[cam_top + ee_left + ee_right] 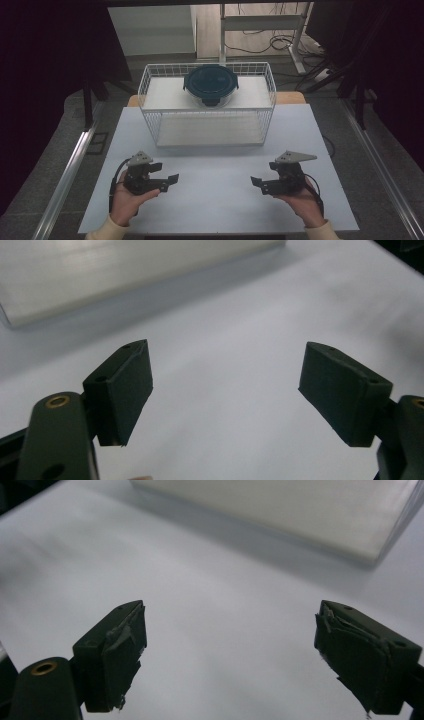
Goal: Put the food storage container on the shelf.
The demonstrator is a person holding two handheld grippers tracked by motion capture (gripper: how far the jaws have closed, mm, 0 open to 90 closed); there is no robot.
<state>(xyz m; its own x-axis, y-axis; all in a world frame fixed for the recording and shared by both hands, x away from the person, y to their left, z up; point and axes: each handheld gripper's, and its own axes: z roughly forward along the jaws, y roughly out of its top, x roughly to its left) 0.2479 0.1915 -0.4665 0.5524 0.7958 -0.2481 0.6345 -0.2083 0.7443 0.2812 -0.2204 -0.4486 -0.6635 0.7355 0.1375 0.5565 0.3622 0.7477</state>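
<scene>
A round container with a dark blue-green lid (211,84) sits inside a white wire basket (150,85), toward the basket's far side and roughly centred between its left and right walls. The lid has clip tabs at its edges, one facing the person; the body under the lid looks clear. The basket stands on the far half of a white table (215,200), its front wall facing the person.

Both grippers are well short of the basket, over the near half of the table, and neither touches the container or the wire. The left gripper (171,181) is held in the person's left hand (125,197), lying roughly level with its tips pointing inward toward the middle of the table. In the left gripper view its jaws stand well apart with bare tabletop between them (nothing is gripped), and a pale edge of the basket's floor crosses the top of the frame.

The right gripper (256,182) mirrors it in the right hand (302,200), tips aimed inward toward the other gripper. The right gripper view shows its jaws spread wide and empty, the pads (120,652) looking worn and ragged at their edges.
</scene>
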